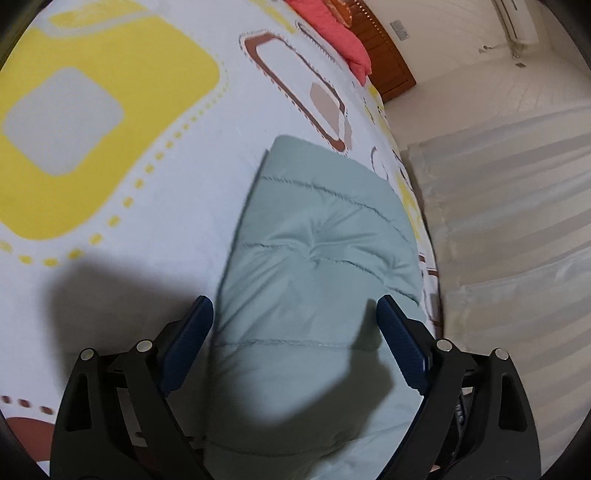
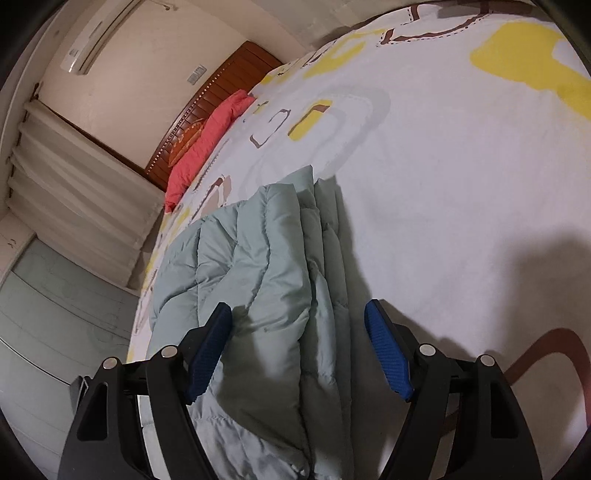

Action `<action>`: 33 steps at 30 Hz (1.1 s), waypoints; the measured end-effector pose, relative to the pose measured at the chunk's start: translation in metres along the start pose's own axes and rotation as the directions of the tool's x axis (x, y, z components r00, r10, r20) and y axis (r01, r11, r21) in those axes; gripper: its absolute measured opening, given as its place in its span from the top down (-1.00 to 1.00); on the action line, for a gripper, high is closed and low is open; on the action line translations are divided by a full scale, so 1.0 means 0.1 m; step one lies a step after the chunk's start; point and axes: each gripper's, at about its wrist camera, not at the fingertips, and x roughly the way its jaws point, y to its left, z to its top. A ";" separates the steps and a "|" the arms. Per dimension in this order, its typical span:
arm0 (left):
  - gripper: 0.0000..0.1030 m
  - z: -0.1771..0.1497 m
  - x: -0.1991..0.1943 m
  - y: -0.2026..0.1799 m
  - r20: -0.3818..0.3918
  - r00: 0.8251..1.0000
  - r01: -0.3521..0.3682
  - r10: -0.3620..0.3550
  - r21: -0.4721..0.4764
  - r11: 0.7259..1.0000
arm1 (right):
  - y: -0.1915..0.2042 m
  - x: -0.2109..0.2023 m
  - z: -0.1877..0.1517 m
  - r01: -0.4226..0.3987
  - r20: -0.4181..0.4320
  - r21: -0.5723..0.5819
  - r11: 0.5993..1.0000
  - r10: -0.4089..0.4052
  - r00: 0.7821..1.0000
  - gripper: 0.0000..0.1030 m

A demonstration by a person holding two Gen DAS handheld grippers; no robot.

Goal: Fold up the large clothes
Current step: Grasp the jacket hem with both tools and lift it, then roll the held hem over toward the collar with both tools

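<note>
The left claw (image 1: 295, 310) stands spread wide, its two dark blue ribbed pads (image 1: 192, 339) apart on either side of a pale mint-green quilted puffer jacket (image 1: 317, 236), neither pad pressing on the fabric. The right claw (image 2: 298, 314) is spread as well, its blue pads (image 2: 388, 354) parted over the same jacket, one pad above the puffy folds and the other above the jacket's stacked edge where it meets the bed; nothing is pinched. In the left wrist view the jacket lies as a smooth folded oblong with stitched channels running across it, reaching away from the claw along the side edge of the bed. In the right wrist view its layered edges show stacked beside one another, the bundle lying near that same side edge, with some of it running out of sight under the claw. It rests on a white bedsheet printed with yellow and brown rounded squares (image 1: 155, 122), which stretches wide and flat towards the far side of the bed. At the head end lies a coral-red quilted pillow (image 2: 207, 144) against a brown slatted wooden headboard (image 2: 229, 77). Beyond the side edge of the bed hang pale cream curtains (image 1: 517, 206), and a white wall air conditioner (image 2: 99, 33) sits high on the wall.
</note>
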 end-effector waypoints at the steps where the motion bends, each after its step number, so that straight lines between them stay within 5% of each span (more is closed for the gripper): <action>1: -0.76 0.01 0.02 0.00 0.002 1.000 0.003 -0.003 -0.003 1.000 | 0.00 0.02 0.02 -0.009 0.001 0.002 1.000 0.009 1.000 -0.43; 12: -0.68 -0.02 0.22 -0.15 -0.032 0.999 0.020 -0.018 0.069 0.997 | 0.19 0.42 0.10 -0.134 -0.113 -0.069 0.989 0.126 0.986 -0.47; 20: -0.14 -0.10 0.18 -0.29 -0.002 1.000 -0.001 0.002 0.149 0.989 | 0.10 0.42 0.06 -0.208 -0.123 0.009 0.978 0.207 0.971 0.26; 24: 0.08 -0.05 0.08 -0.31 0.015 1.000 0.012 -0.014 0.155 0.988 | 0.19 0.36 0.04 -0.225 -0.098 0.008 0.974 0.225 0.969 0.36; 33: 0.15 0.25 -0.56 -0.14 0.139 0.990 -0.008 -0.007 0.107 0.994 | 0.78 0.58 -0.12 -0.301 -0.146 -0.037 0.953 0.292 0.945 0.39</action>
